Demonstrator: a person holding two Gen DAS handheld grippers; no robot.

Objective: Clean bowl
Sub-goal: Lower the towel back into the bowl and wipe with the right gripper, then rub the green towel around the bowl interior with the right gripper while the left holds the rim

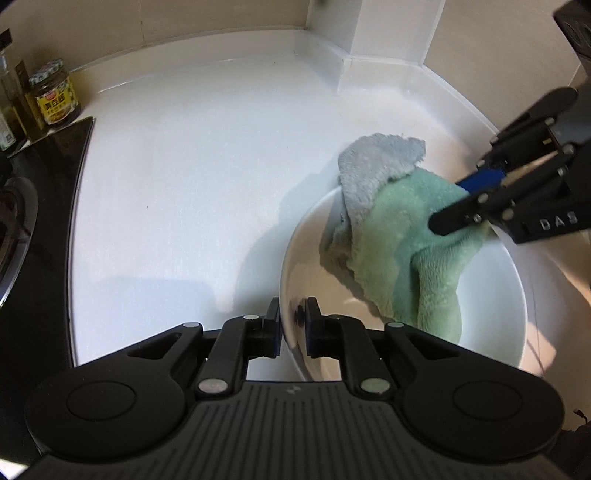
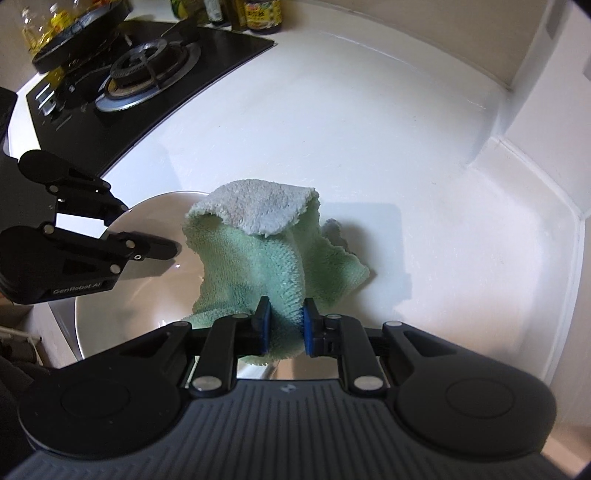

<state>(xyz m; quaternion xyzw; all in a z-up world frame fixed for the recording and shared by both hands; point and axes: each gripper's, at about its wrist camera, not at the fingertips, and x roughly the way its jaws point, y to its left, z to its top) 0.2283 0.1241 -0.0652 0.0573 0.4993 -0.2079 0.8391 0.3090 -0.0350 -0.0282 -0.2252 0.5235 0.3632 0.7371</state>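
A white bowl [image 1: 495, 295] stands on the white counter [image 1: 192, 192]. My left gripper [image 1: 293, 320] is shut on the bowl's near rim, one pad outside the wall and one inside. A green and grey cloth [image 1: 399, 229] hangs into the bowl and over its far rim. My right gripper [image 1: 456, 205] comes in from the right and is shut on the cloth. In the right wrist view the cloth [image 2: 258, 258] is bunched between my right gripper [image 2: 285, 320] pads, draping from the bowl [image 2: 144, 295] onto the counter, and the left gripper [image 2: 147, 232] holds the bowl's left rim.
A black gas hob [image 2: 147, 74] with a burner lies left of the bowl, a dark pan [image 2: 77, 29] on its far side. Jars and bottles [image 1: 55, 96] stand behind the hob. A white wall corner [image 1: 384, 44] rises at the back right.
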